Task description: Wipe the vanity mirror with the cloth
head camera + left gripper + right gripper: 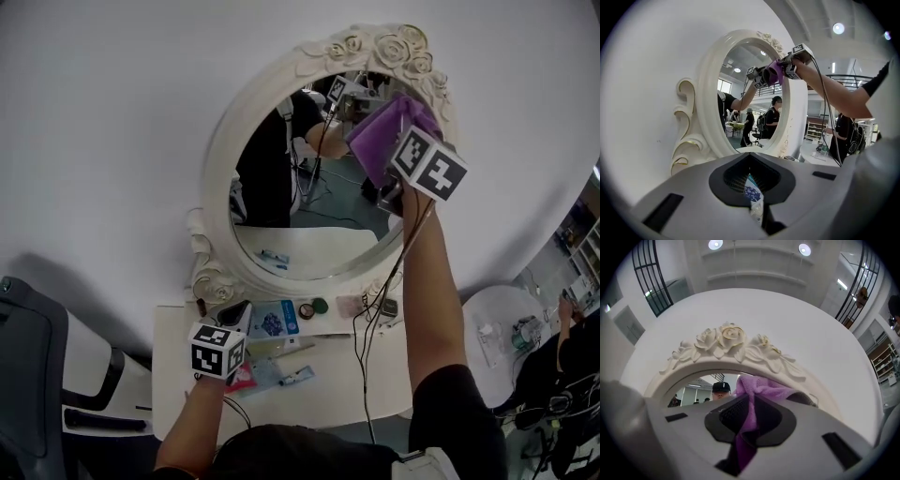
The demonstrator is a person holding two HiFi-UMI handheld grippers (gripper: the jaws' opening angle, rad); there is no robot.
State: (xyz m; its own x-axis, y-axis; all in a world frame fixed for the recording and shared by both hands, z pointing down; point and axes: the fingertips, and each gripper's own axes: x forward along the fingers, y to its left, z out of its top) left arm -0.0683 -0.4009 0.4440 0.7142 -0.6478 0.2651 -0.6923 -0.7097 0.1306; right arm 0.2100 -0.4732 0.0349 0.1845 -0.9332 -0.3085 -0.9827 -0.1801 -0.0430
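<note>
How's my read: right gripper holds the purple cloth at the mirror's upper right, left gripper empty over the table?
No. The left gripper isn't empty: the left gripper view shows its jaws shut on a blue-printed packet. The right gripper does hold the purple cloth at the mirror's upper right.

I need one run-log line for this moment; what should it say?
phase: wiping | right gripper: shut on purple cloth, cloth on upper-right mirror glass | left gripper: low, shut on blue-print packet

Soft fuzzy cloth [379,142], glossy mirror glass [319,217]
</note>
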